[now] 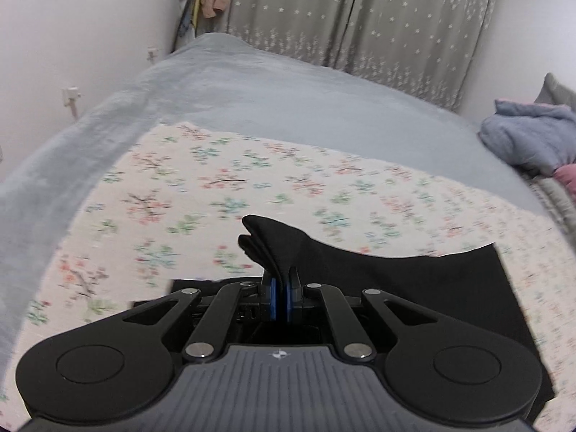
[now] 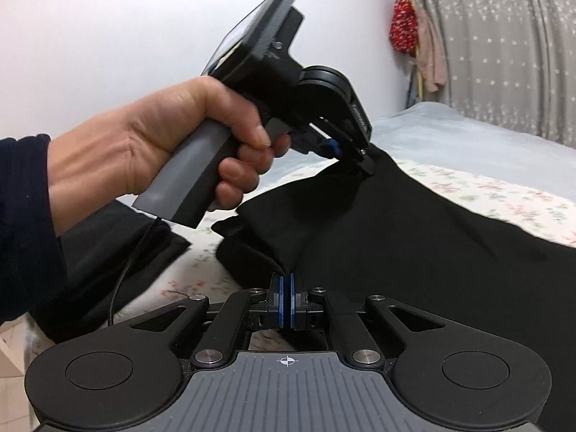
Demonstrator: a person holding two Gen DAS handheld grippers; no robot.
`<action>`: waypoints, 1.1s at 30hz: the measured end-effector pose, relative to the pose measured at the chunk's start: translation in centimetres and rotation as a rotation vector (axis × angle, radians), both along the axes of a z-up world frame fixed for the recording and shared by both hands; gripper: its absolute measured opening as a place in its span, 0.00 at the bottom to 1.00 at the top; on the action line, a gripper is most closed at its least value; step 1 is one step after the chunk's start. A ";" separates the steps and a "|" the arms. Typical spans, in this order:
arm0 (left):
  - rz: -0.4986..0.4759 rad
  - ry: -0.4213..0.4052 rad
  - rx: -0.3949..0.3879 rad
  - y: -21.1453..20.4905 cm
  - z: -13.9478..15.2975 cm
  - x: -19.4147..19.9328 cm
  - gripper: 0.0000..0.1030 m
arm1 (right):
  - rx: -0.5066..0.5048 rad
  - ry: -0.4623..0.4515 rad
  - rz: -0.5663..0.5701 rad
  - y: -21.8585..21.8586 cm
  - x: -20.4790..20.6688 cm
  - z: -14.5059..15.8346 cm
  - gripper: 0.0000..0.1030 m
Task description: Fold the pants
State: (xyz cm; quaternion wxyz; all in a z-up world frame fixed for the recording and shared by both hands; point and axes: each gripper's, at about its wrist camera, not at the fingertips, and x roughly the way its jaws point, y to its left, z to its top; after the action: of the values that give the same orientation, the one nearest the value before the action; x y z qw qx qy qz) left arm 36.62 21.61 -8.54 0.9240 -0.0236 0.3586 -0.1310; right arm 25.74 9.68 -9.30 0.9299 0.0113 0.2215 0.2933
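Black pants (image 1: 396, 280) hang lifted above a floral sheet (image 1: 252, 187) on the bed. My left gripper (image 1: 281, 289) is shut on a bunched fold of the pants, which sticks up past its blue pads. In the right wrist view the pants (image 2: 396, 237) stretch as a dark sheet between both tools. My right gripper (image 2: 286, 288) is shut on a near edge of the fabric. The left gripper (image 2: 363, 165) shows there too, held by a person's hand (image 2: 162, 144), pinching the far corner of the pants.
A grey-blue bedspread (image 1: 288, 100) covers the bed beyond the floral sheet. A blue bundle of cloth (image 1: 529, 136) lies at the right. Star-print curtains (image 1: 360, 18) hang behind, and a white wall (image 1: 72, 36) runs along the left. A dark folded cloth (image 2: 108, 244) lies lower left.
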 end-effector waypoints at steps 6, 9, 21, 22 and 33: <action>-0.003 -0.043 0.092 0.7 -1.3 0.0 0.14 | -0.051 0.025 0.034 2.4 0.2 -1.0 0.00; 0.001 -0.029 0.134 1.2 -2.8 -0.2 0.14 | -0.035 0.084 0.037 1.8 -0.2 -1.9 0.00; 0.038 -0.020 0.202 2.5 -3.0 1.0 0.14 | 0.025 0.107 -0.089 -8.0 -1.9 -0.5 0.08; 0.051 -0.013 0.209 3.0 -3.1 1.1 0.14 | 0.041 0.113 -0.115 -9.3 -2.2 -0.4 0.08; 0.171 -0.068 0.090 4.8 -1.9 -0.2 0.44 | -0.008 0.180 -0.414 -20.9 -1.3 -1.7 0.21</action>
State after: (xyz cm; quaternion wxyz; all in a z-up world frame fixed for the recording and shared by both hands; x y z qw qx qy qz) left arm 36.45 26.42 -10.42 0.9435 -0.0082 0.3294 -0.0362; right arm 24.48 -11.24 -10.99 0.9469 0.0788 0.2976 0.0930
